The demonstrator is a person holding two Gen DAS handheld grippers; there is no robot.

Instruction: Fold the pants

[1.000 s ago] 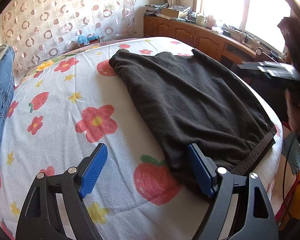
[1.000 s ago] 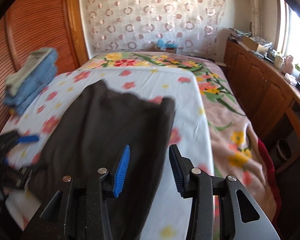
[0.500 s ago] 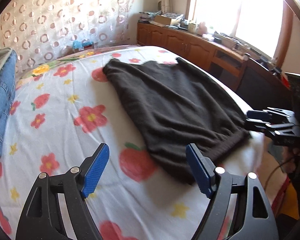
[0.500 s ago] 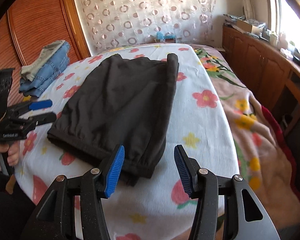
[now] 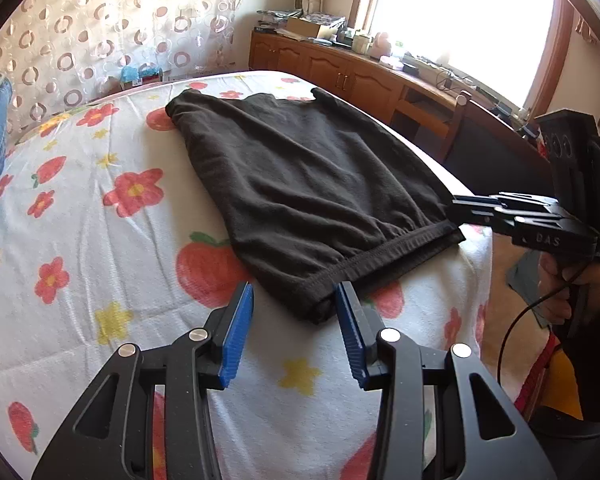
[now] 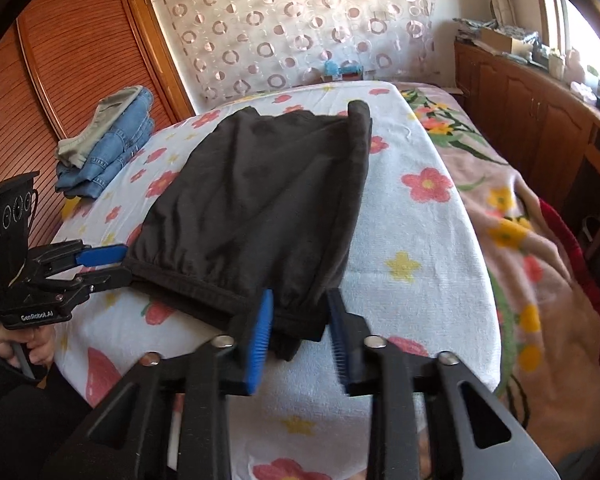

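Black pants (image 5: 300,184) lie folded flat on the flowered bed sheet (image 5: 100,240), waistband toward the near bed edge. My left gripper (image 5: 294,328) is open, its blue pads on either side of the near left waistband corner. It also shows in the right wrist view (image 6: 112,264) at that corner. My right gripper (image 6: 298,334) is open around the right waistband corner (image 6: 300,320). It also shows in the left wrist view (image 5: 460,208) at the right corner. The pants (image 6: 260,200) reach toward the headboard.
A stack of folded jeans (image 6: 108,148) lies at the far left of the bed. A wooden cabinet (image 5: 360,76) with clutter runs under the window on the right. A floral blanket (image 6: 520,220) hangs off the bed's right side. A wooden wardrobe (image 6: 60,60) stands left.
Both grippers have moved in to the waistband corners. The left jaws have narrowed; the right jaws now straddle the fabric corner.
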